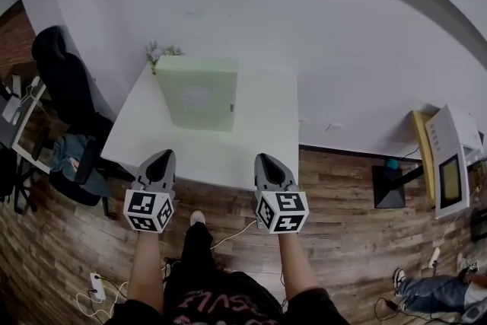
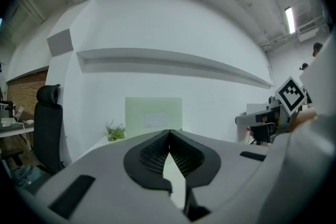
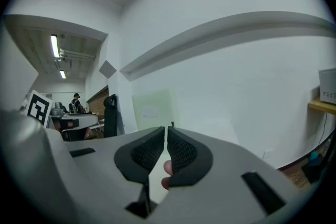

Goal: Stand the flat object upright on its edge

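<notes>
Green board (image 1: 199,93) stands upright, long edge along the worktop (image 1: 259,144). Left tongs (image 1: 162,157) and right tongs (image 1: 267,161) are pressed together, empty, on the board's near side, left slightly nearer.

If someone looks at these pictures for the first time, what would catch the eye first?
First comes the pale green flat box, which stands upright on its edge toward the back of the white table, with a small plant at the table's back left corner. Next come the left gripper and the right gripper, both shut and empty, held side by side at the table's near edge.
</notes>
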A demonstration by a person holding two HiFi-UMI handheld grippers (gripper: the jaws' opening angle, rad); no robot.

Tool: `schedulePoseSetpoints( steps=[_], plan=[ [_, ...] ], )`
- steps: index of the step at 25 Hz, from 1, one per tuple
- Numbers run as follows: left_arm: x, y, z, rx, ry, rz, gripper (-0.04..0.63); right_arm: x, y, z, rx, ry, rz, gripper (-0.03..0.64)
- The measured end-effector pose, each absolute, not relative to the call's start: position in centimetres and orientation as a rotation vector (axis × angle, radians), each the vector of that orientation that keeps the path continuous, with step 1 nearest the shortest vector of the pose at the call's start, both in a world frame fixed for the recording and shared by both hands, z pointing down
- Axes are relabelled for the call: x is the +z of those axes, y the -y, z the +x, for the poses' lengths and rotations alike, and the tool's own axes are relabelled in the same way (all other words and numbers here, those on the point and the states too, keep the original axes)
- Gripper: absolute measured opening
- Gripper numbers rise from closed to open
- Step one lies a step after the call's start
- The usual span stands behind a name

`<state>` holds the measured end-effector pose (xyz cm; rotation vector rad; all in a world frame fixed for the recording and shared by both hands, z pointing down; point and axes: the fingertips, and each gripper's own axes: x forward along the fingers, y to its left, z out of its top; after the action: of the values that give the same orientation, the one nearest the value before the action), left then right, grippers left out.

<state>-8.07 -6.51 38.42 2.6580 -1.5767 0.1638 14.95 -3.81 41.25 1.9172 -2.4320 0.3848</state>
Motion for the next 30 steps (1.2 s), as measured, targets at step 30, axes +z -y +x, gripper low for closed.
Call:
schedulePoseSetpoints(
  steps=[30],
  plan=[
    [32.5,3.3,-13.1,0.166,1.464,2.772,0.015,34.7,0.3,11.4,0.305,2.338,2.045,0.028]
  ],
)
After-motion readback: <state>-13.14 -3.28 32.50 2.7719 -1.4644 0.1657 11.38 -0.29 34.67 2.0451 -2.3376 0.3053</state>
